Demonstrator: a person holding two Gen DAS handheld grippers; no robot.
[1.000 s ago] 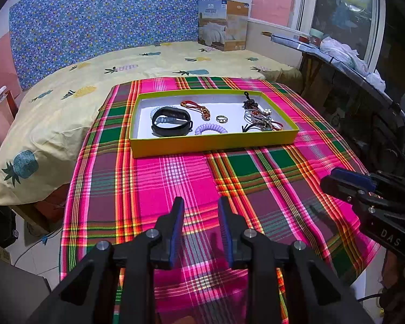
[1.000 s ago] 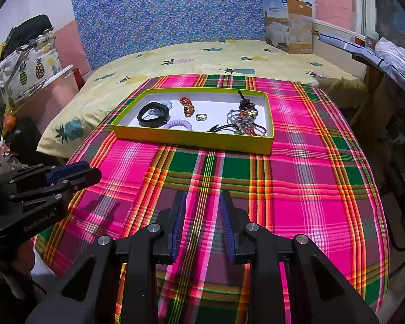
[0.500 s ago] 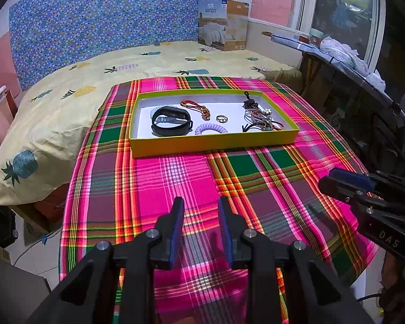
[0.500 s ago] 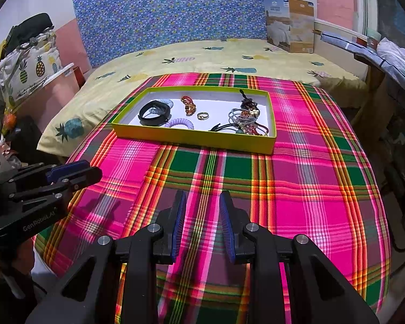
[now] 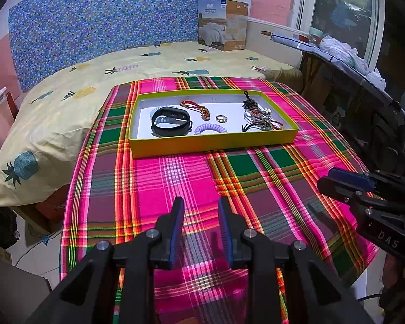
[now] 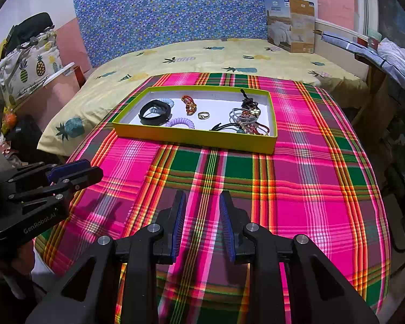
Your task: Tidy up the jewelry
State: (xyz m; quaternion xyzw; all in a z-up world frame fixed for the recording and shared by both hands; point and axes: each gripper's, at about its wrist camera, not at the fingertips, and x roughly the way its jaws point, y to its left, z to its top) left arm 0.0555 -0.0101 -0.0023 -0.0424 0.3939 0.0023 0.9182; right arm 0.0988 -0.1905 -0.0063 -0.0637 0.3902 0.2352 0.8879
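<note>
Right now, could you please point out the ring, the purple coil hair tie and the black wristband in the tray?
ring [image 5: 221,119], left wrist view, on its metal band.
purple coil hair tie [image 5: 210,129], left wrist view, on the coil's near arc.
black wristband [image 6: 154,112], right wrist view, on its near strap.

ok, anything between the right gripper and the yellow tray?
Nothing but bare plaid tablecloth. In the right wrist view, the open right gripper faces the yellow tray across uncluttered cloth; all the jewelry sits inside the tray.
</note>
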